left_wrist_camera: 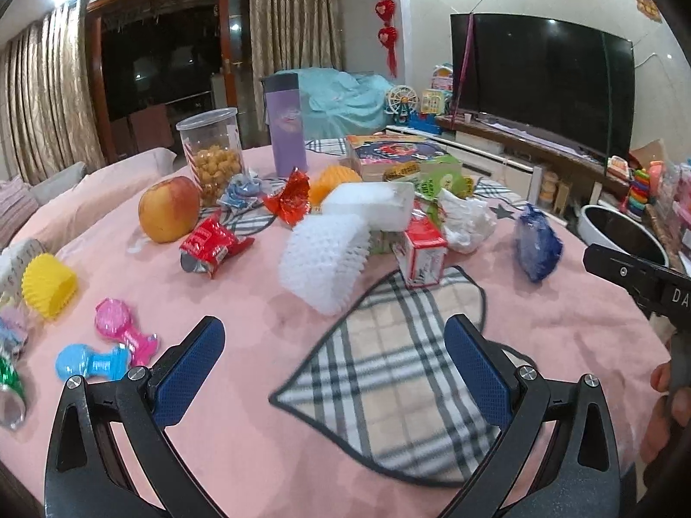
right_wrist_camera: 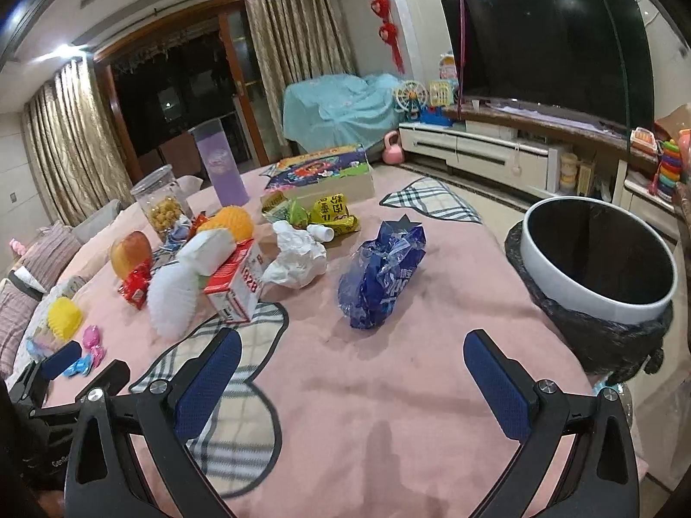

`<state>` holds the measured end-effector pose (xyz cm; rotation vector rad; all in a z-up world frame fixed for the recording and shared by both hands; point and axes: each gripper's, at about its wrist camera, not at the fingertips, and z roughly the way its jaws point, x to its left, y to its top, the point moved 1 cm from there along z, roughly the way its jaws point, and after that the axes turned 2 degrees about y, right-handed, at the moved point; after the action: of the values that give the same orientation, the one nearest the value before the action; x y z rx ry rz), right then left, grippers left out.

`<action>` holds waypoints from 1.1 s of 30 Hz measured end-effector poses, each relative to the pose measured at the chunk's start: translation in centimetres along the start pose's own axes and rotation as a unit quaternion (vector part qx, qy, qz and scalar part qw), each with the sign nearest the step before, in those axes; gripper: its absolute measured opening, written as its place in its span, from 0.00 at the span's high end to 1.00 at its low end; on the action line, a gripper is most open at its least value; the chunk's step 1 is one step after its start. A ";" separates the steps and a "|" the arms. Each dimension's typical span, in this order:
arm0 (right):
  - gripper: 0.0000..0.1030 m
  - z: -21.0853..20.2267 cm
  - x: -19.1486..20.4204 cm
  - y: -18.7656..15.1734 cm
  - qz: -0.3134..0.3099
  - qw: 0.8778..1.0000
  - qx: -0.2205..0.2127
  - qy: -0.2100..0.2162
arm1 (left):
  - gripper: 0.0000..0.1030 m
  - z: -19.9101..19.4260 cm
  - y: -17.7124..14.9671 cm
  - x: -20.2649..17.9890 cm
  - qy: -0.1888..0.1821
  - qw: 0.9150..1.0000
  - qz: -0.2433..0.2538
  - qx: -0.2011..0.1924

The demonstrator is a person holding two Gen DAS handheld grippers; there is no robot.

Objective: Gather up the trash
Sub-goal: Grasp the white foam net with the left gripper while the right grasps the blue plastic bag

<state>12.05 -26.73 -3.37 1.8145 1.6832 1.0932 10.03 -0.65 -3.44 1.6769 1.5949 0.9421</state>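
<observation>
Right wrist view: one blue wrapper at 12 o'clock, one bin at 2 o'clock; right tongs apart, empty. Left tongs apart, empty.

The tablecloth was pink, with leaf-shaped patches of beige, grey and white plaid edged in black. On it lay a crumpled blue bag, a white paper wad at its nine o'clock, a red-and-white carton, a white foam net, a red wrapper, a yellow-red apple and a yellow foam sleeve. The bin at three o'clock had a white rim and black liner, and both grippers wore blue pads on black frames.
</observation>
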 end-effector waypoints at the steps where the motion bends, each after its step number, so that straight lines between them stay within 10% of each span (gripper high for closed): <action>1: 0.00 0.5 -0.1 0.2 0.001 1.000 0.004 -0.001 | 0.00 0.6 0.3 0.2 0.003 1.000 -0.001 0.004; 15: 0.11 8.0 -2.8 2.5 0.037 0.997 0.073 -0.008 | 0.01 8.5 2.7 2.0 0.021 0.996 -0.031 0.076; 18: 0.23 9.2 -3.3 2.5 0.046 0.995 0.088 -0.003 | 0.29 9.2 2.5 1.8 0.005 0.995 -0.028 0.092; 20: 0.40 9.7 -3.6 2.5 0.051 0.994 0.094 0.004 | 0.66 9.4 2.3 1.6 -0.016 0.994 -0.024 0.103; 23: 0.69 9.8 -3.8 2.3 0.062 0.993 0.099 0.030 | 0.81 8.6 2.0 1.5 -0.028 0.994 -0.025 0.098; 33: 0.71 5.3 -4.1 1.7 0.057 0.994 0.071 0.068 | 0.88 3.9 0.9 -0.1 -0.071 0.993 -0.040 0.085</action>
<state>17.43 -29.95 -6.22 1.9865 1.7939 1.1956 13.83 -0.64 -4.82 1.7370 1.6711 0.6468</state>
